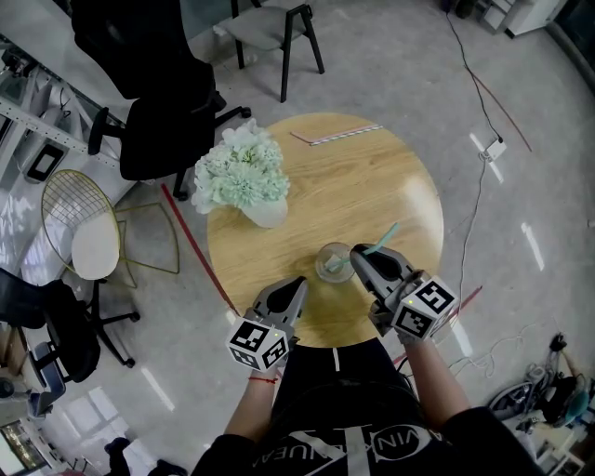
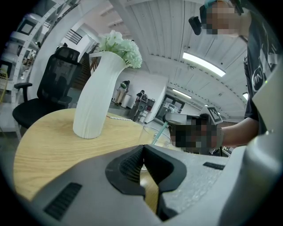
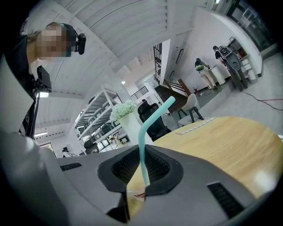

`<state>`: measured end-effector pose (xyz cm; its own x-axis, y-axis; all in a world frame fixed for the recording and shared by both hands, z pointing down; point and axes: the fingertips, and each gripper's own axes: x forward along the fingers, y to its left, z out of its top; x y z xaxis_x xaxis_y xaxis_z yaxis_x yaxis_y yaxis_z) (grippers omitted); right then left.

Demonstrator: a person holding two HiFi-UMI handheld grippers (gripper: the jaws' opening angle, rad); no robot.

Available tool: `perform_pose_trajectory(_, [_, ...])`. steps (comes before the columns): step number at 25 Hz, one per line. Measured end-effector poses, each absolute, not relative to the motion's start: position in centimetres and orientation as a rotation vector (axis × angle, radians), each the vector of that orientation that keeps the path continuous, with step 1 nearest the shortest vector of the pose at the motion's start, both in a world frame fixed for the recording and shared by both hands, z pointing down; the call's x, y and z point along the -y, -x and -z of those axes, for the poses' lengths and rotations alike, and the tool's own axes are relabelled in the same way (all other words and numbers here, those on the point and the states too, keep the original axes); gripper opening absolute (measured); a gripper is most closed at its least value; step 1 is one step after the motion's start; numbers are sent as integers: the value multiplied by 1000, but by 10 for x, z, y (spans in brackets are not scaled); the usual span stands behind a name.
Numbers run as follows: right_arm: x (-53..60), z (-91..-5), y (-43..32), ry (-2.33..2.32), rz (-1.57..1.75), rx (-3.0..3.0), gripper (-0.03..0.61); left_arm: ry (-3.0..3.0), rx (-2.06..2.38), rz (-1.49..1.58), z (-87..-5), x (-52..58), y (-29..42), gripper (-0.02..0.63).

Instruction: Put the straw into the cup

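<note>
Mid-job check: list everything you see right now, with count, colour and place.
table: 1, light wood, round, centre of the head view
cup: 1, clear, near edge of the table, between the tongs
straw: 1, teal, bent, clamped just right of the cup
vase of flowers: 1, white vase with pale green blooms, left part of the table
wrapped stick: 1, whitish, far edge of the table, perhaps a spare straw
office chairs: at least 2, black, floor left of the table
wire chair: 1, gold frame, white seat, floor at left
grey chair: 1, beyond the table
cable: 1, pale, floor at right
left tongs: grey, shut, empty
right tongs: grey, shut on the straw
</note>
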<state>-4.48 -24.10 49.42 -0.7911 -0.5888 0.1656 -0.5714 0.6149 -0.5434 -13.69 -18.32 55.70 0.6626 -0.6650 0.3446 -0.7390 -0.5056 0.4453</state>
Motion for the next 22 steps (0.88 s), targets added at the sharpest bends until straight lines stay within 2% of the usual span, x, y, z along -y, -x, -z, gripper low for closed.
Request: perform_pose_trajectory(22, [253,-506,30,1115,976,-2713,31,-2291,1087,-163,-560,178,136,7])
